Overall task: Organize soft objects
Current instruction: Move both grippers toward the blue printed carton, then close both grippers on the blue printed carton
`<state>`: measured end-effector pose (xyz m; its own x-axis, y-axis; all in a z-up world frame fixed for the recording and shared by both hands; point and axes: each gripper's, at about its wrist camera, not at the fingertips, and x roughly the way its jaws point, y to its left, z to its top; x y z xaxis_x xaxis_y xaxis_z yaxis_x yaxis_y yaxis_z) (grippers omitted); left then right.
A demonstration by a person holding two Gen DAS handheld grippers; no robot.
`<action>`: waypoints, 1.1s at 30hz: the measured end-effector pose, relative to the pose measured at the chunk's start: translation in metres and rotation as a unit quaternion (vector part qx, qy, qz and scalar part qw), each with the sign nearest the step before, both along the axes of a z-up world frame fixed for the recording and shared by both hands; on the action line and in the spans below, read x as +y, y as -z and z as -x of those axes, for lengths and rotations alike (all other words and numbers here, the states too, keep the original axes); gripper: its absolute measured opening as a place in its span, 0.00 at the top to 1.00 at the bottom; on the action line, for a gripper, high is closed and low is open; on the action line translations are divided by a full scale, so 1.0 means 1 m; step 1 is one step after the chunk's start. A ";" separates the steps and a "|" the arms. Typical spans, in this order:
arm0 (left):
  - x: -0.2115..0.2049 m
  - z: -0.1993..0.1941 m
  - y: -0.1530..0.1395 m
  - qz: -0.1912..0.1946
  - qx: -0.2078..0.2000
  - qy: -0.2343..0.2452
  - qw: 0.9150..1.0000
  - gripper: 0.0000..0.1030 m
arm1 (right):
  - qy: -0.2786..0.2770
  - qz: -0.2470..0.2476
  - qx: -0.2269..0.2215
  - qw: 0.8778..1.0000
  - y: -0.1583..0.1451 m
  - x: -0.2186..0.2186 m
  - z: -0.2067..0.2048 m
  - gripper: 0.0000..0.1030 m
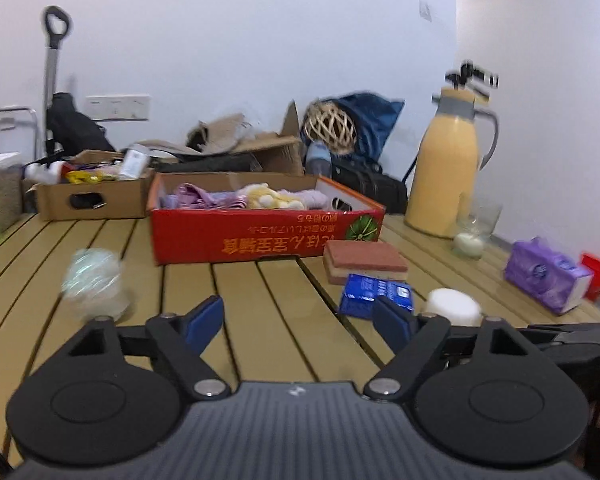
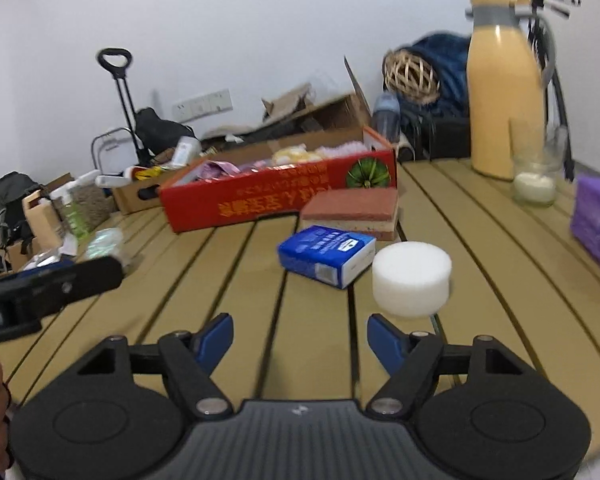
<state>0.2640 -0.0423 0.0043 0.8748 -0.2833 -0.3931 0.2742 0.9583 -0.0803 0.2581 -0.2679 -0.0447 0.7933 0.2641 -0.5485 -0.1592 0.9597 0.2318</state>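
both tongs gape wide and empty; right gripper (image 2: 300,340) sits nearer the white foam puck (image 2: 411,280), just ahead-right of it, left gripper (image 1: 298,326) farther

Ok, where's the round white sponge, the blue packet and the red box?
round white sponge (image 2: 411,278), right wrist view, on its front side.
blue packet (image 2: 324,246), right wrist view, on its top face.
red box (image 1: 260,236), left wrist view, on its printed front wall.

White round sponge (image 2: 411,282) flat on slats, beside blue pack (image 2: 326,255), layered brick-red sponge (image 2: 350,213), possibly foam, behind
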 end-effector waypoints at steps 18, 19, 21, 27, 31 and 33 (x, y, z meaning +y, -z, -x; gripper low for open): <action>-0.040 -0.149 0.045 0.120 0.174 0.112 0.971 0.78 | 0.029 -0.041 0.020 0.999 0.015 -0.025 -0.106 0.62; -0.040 -0.147 0.047 0.119 0.169 0.111 0.972 0.78 | 0.030 -0.050 0.023 0.998 0.015 -0.027 -0.107 0.62; -0.039 -0.146 0.048 0.124 0.167 0.112 0.972 0.79 | 0.029 -0.051 0.021 0.998 0.017 -0.026 -0.106 0.62; -0.040 -0.134 0.041 0.122 0.165 0.098 0.974 0.80 | 0.029 -0.067 0.014 0.997 0.021 -0.031 -0.105 0.72; -0.035 -0.100 0.032 0.130 0.149 0.093 0.976 0.80 | 0.030 -0.057 0.002 0.998 0.007 -0.029 -0.085 0.83; -0.032 -0.078 0.024 0.131 0.138 0.091 0.977 0.80 | 0.030 -0.064 -0.003 0.998 0.000 -0.029 -0.067 0.83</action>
